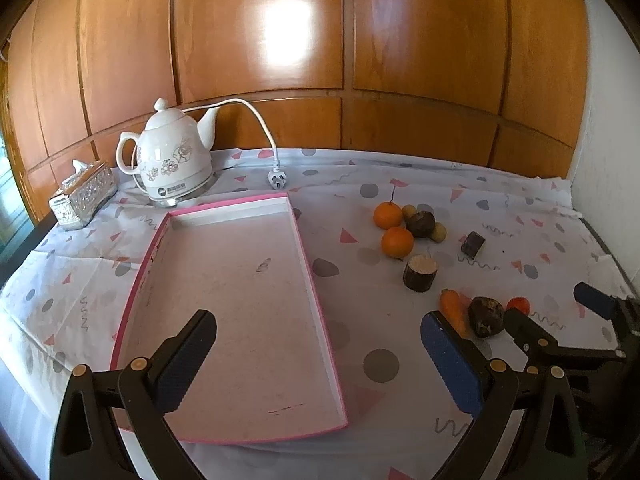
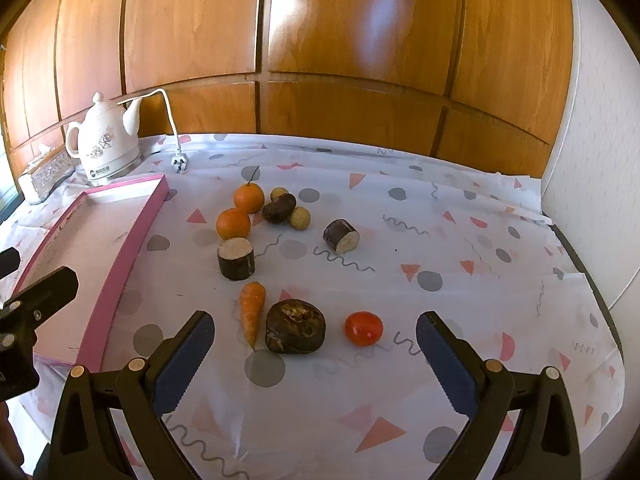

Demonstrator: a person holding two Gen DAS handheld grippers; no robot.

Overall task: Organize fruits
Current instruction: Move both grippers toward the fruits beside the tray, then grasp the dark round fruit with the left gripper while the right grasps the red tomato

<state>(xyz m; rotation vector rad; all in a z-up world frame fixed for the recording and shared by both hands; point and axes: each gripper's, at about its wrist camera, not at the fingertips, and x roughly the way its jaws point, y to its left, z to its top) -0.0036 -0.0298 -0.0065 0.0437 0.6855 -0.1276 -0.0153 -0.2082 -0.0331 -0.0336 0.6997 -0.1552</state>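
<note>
Over the pink tray, left gripper spread wide, holding nothing. Near the table's front edge, right gripper likewise wide open and empty, above carrot, dark lumpy fruit and small red fruit. Farther off, two oranges lying loose beside the tray. Kind of dark fruit unclear.
</note>
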